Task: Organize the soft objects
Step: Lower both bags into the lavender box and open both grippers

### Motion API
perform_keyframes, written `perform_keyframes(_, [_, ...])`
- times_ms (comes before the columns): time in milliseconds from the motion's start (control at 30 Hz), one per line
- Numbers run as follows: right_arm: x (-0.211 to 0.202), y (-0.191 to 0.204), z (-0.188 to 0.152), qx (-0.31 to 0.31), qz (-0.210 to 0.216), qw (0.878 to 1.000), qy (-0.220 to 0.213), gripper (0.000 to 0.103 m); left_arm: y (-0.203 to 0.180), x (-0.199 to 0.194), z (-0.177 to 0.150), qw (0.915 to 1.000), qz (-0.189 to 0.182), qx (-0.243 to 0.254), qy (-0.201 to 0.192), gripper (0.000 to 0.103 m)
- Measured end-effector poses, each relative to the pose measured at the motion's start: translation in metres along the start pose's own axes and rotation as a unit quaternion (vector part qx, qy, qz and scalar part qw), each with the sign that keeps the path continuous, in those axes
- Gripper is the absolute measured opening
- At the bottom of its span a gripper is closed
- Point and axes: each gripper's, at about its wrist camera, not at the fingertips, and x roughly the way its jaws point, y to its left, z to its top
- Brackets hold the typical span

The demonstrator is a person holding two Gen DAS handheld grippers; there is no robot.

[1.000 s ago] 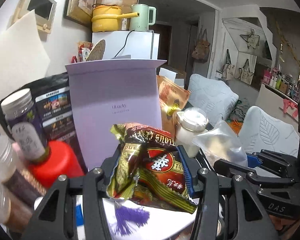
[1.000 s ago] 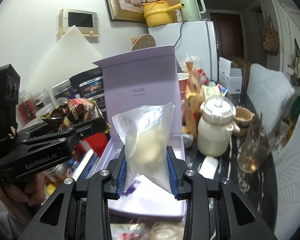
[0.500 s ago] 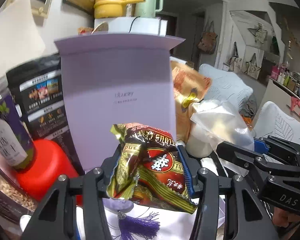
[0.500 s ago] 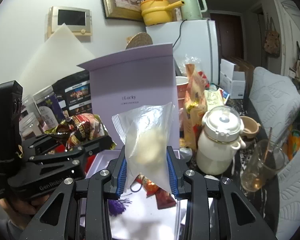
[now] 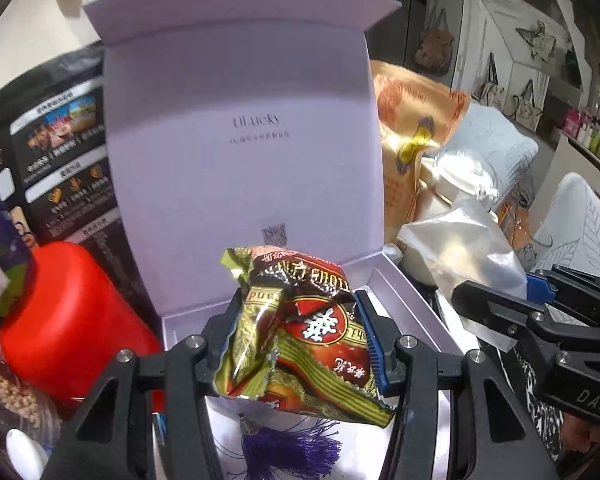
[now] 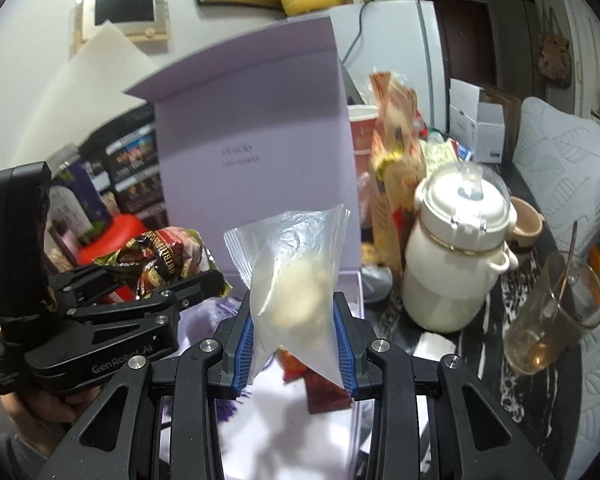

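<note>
Left gripper point(image 5: 298, 338): clamped on the snack pack point(image 5: 300, 336), which stands crumpled between the blue pads.
Right gripper point(image 6: 296, 326): clamped on the clear bag point(image 6: 294, 280); a pale soft lump sits inside it.
Box point(image 5: 404, 296): lilac, its lid point(image 5: 240, 120) upright at 12 o'clock in both wrist views; the tray lies directly under both grippers.
Box contents: a purple tassel point(image 5: 288, 446) at 6 o'clock below the snack pack; a red-brown sachet point(image 6: 320, 390) under the clear bag.
Change: over the last second both grippers have closed in on the box. The lid has grown to fill the left view, and the tray floor, only partly seen earlier, now spreads beneath both loads. Neither grip has altered.
Meaning: both soft items are judged to be poised over the tray, so release into the box looks like the step in hand; neither is yet resting on the floor.
Surroundings: red jar point(image 5: 68, 312) at 9 o'clock of the left gripper; white pot point(image 6: 456, 256) at 2 o'clock and glass point(image 6: 556, 312) at 3 o'clock of the right gripper, both on the tabletop point(image 6: 484, 344) outside the box.
Risk: the two grippers sit near each other, so lowering together may crowd the tray.
</note>
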Motion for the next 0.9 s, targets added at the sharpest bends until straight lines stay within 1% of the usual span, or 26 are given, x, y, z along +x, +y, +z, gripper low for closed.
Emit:
perform_keyframes(167, [0.021, -0.006, -0.008, 0.006, -0.007, 1.0, 0.029, 0.035, 0.003, 0.014, -0.004, 0.9997, 0.001, -0.007, 0.024, 0.05])
perform_keyframes(333, [0.036, -0.008, -0.013, 0.011, 0.0, 0.999, 0.053, 0.035, 0.006, 0.028, -0.006, 0.9991, 0.003, -0.011, 0.041, 0.05])
perform_keyframes(500, [0.043, -0.009, -0.016, 0.016, -0.009, 0.998, 0.066, 0.035, 0.002, 0.045, -0.007, 0.9982, 0.005, -0.008, 0.058, 0.05])
perform_keyframes(633, [0.046, -0.01, -0.017, 0.014, -0.019, 0.997, 0.068, 0.035, -0.001, 0.054, -0.012, 0.9972, 0.016, -0.004, 0.074, 0.05])
perform_keyframes(767, [0.052, -0.008, -0.02, 0.002, -0.027, 0.997, 0.078, 0.036, -0.003, 0.073, -0.02, 0.9945, 0.017, -0.006, 0.103, 0.05])
perform_keyframes(833, [0.056, -0.009, -0.022, -0.001, -0.035, 0.996, 0.086, 0.036, -0.002, 0.081, -0.023, 0.9919, 0.009, -0.016, 0.126, 0.05])
perform_keyframes(900, [0.061, -0.011, -0.025, 0.001, -0.038, 0.995, 0.094, 0.036, -0.001, 0.086, -0.025, 0.9902, 0.002, -0.023, 0.138, 0.05])
